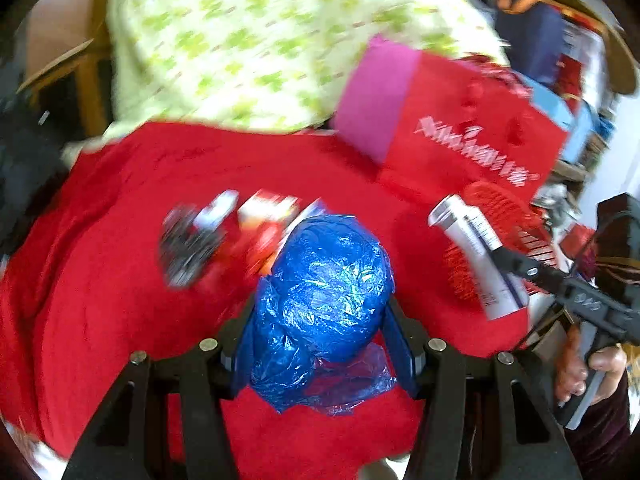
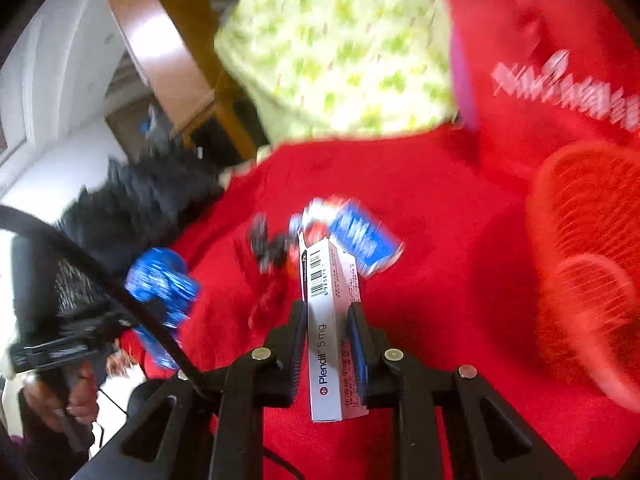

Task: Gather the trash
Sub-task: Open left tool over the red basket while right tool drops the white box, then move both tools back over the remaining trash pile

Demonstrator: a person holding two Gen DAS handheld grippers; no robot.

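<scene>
My left gripper (image 1: 320,312) is shut on a crumpled blue plastic bag (image 1: 324,288), held over the red cloth (image 1: 120,280). My right gripper (image 2: 328,312) is shut on a white Plendil medicine box (image 2: 328,336); it shows in the left wrist view (image 1: 476,256) at right. The blue bag also shows at left in the right wrist view (image 2: 160,280). More trash lies on the cloth: a black crumpled wrapper (image 1: 188,244), a red-white wrapper (image 1: 268,220) and a blue-white packet (image 2: 360,236). A red mesh basket (image 2: 592,256) stands at right.
A red box with white lettering (image 1: 468,136) and a pink side stands behind the basket. A green-patterned pillow (image 1: 260,48) lies at the back. A dark furry item (image 2: 132,200) lies at the cloth's left edge. Wooden furniture (image 2: 160,52) stands beyond.
</scene>
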